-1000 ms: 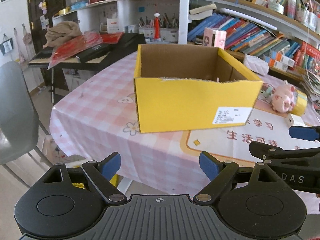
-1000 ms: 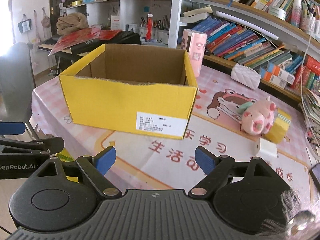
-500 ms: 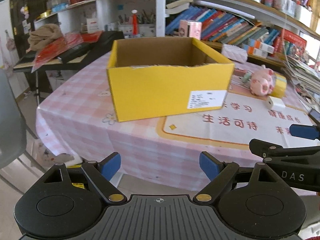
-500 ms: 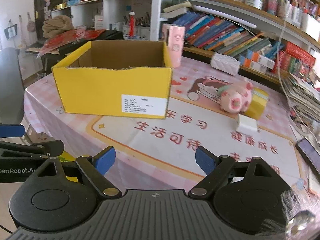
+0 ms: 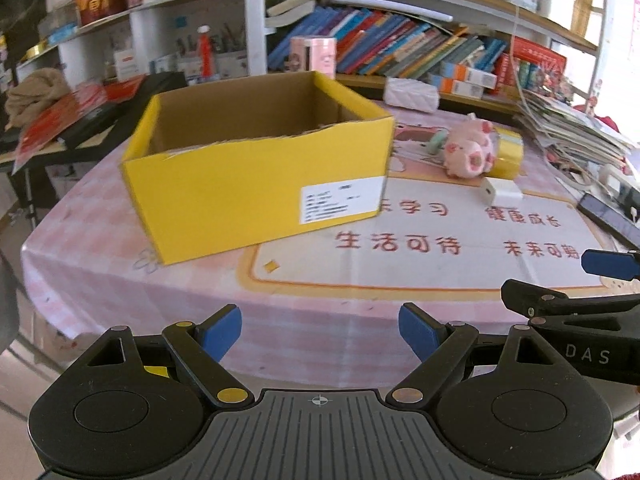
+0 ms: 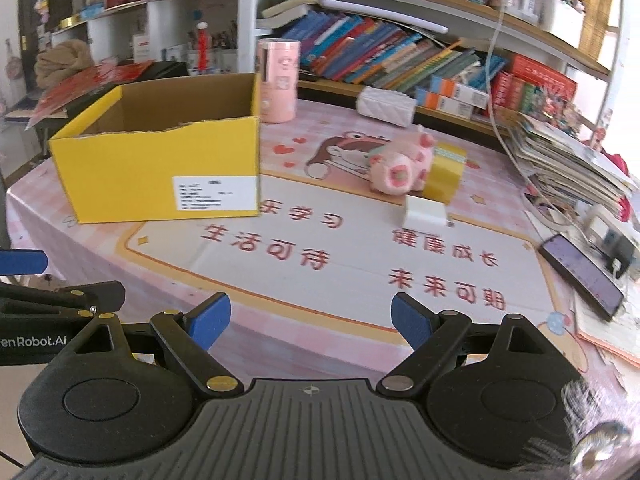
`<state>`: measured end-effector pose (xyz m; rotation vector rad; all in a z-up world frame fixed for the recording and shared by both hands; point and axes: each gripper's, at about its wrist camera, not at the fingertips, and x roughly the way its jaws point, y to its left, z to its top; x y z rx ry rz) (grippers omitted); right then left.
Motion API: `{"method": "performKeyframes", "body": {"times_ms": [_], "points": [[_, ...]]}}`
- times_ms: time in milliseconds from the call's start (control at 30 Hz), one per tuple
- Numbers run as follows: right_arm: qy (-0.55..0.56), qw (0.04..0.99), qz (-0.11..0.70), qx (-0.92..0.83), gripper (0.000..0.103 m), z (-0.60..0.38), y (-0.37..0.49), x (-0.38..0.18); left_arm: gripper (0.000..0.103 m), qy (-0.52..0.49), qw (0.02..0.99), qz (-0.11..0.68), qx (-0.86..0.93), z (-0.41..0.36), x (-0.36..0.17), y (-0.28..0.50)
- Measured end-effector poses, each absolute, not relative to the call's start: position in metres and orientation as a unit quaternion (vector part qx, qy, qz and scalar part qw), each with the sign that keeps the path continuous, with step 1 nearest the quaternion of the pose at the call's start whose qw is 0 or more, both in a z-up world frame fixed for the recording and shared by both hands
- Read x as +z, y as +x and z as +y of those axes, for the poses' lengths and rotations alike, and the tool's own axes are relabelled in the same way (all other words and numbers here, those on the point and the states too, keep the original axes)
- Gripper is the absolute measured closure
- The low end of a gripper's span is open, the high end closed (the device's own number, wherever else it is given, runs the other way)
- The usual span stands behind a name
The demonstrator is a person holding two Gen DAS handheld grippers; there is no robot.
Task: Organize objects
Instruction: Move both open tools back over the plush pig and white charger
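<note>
An open yellow cardboard box (image 5: 256, 184) (image 6: 160, 168) stands on the pink checked tablecloth, left of centre. A pink plush pig (image 5: 470, 148) (image 6: 400, 166) lies to its right, against a yellow tape roll (image 5: 506, 152) (image 6: 444, 174). A small white block (image 5: 500, 192) (image 6: 425, 212) sits in front of them. My left gripper (image 5: 320, 334) is open and empty at the table's near edge. My right gripper (image 6: 310, 322) is open and empty over the near edge, beside the left one.
A pink canister (image 6: 278, 80) stands behind the box. A white pouch (image 6: 386, 106) lies near the bookshelf (image 6: 400, 52). A phone (image 6: 580, 270) and a paper stack (image 6: 568, 164) lie at the right. A side table (image 5: 80, 120) stands at the far left.
Both views have swung to the right. The box has shifted left in view and the pig, tape, block and phone have come further into view. Both grippers stay open.
</note>
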<state>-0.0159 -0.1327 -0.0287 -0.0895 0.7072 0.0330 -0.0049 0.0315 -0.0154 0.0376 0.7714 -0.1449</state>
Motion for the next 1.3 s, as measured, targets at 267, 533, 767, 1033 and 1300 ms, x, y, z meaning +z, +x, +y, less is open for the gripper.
{"method": "performKeyframes", "body": {"times_ms": [267,533,767,1033,1300], "points": [[-0.031,0.937,0.347,-0.033,0.015,-0.17,-0.008,-0.028,0.015,0.036,0.92,0.373,-0.117,-0.01,-0.015,0.02],[-0.021,0.935,0.35,-0.058,0.015,-0.208,0.018,-0.025,0.015,0.043,0.919,0.368,-0.134,-0.046,-0.013,0.051],[-0.027,0.934,0.352,-0.048,0.015,-0.234,0.053,-0.024,0.015,0.038,0.921,0.368,-0.119,-0.068,-0.012,0.079],[-0.035,0.935,0.353,-0.016,0.014,-0.254,0.096,-0.025,0.015,0.029,0.924,0.371,-0.089,-0.083,-0.013,0.106],[-0.035,0.933,0.358,0.009,0.014,-0.273,0.128,-0.029,0.015,0.031,0.925,0.372,-0.07,-0.102,-0.014,0.126]]}}
